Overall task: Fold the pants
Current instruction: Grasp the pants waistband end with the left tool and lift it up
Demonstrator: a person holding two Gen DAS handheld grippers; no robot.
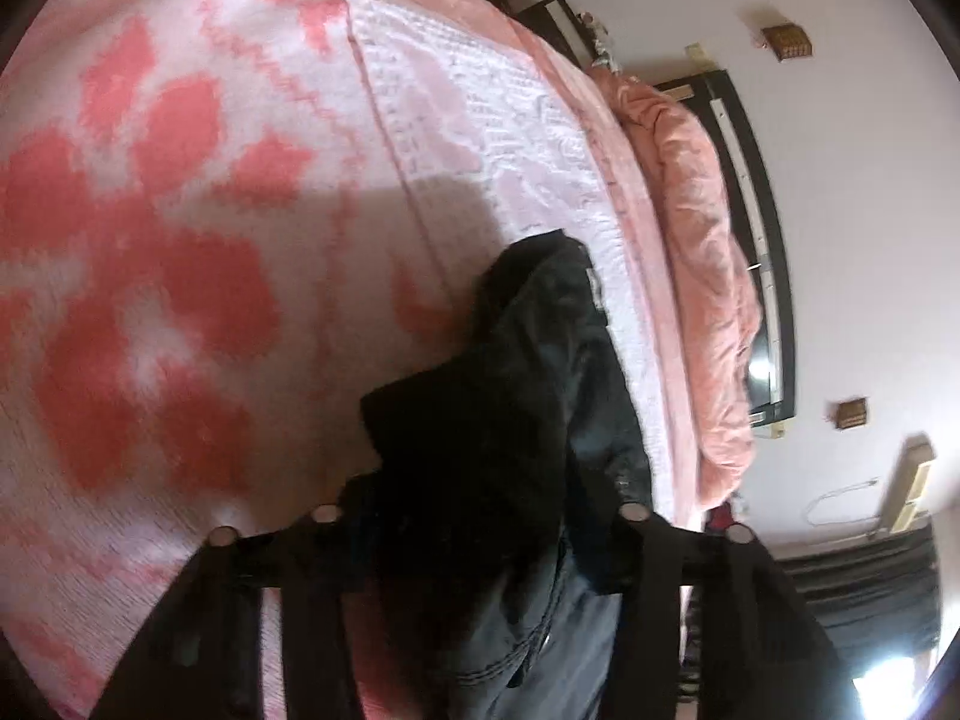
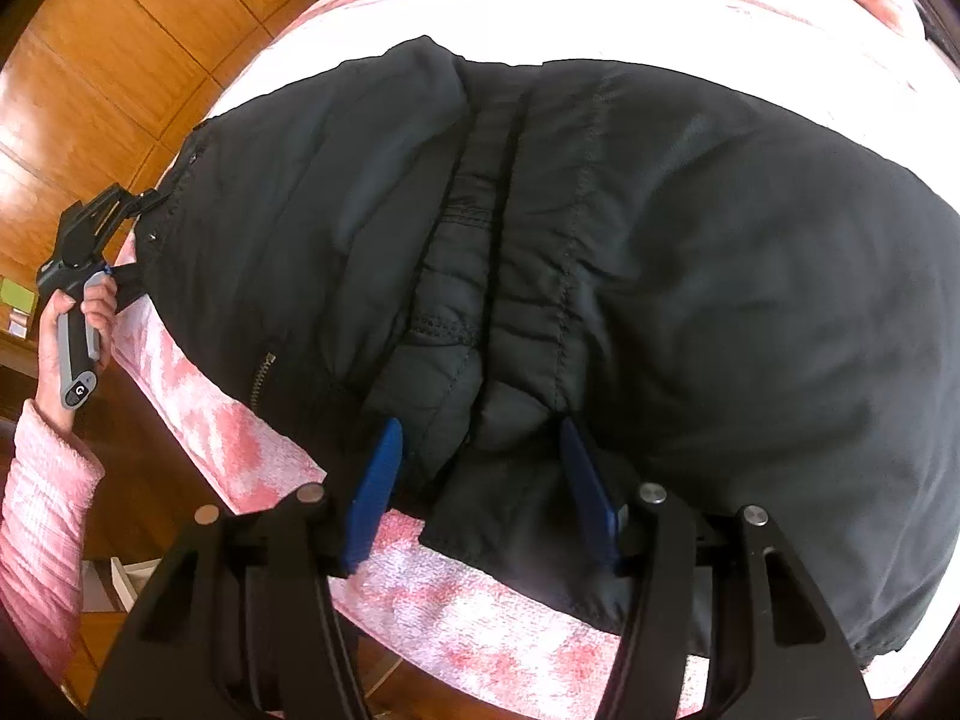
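Observation:
Dark grey pants (image 2: 690, 270) lie spread on a pink-and-white bedspread (image 2: 480, 612), the zip fly and waistband towards the left. My right gripper (image 2: 480, 435) points steeply down at their near edge. Its blue pads (image 2: 375, 492) stand apart on either side of a puckered ridge of cloth, so it is open. My left gripper (image 2: 141, 237), held by a hand (image 2: 90, 306) in a pink sleeve, sits at the waistband corner with its jaws apart around the edge. In the left wrist view the pants (image 1: 540, 330) heap over the left gripper (image 1: 480, 456) and hide its pads.
The bedspread (image 1: 180, 240) stretches far to the left. A rolled pink duvet (image 1: 708, 300) lies along the bed's far side against a dark headboard (image 1: 774, 300). Wooden wardrobe doors (image 2: 120, 60) stand beyond the bed's left edge.

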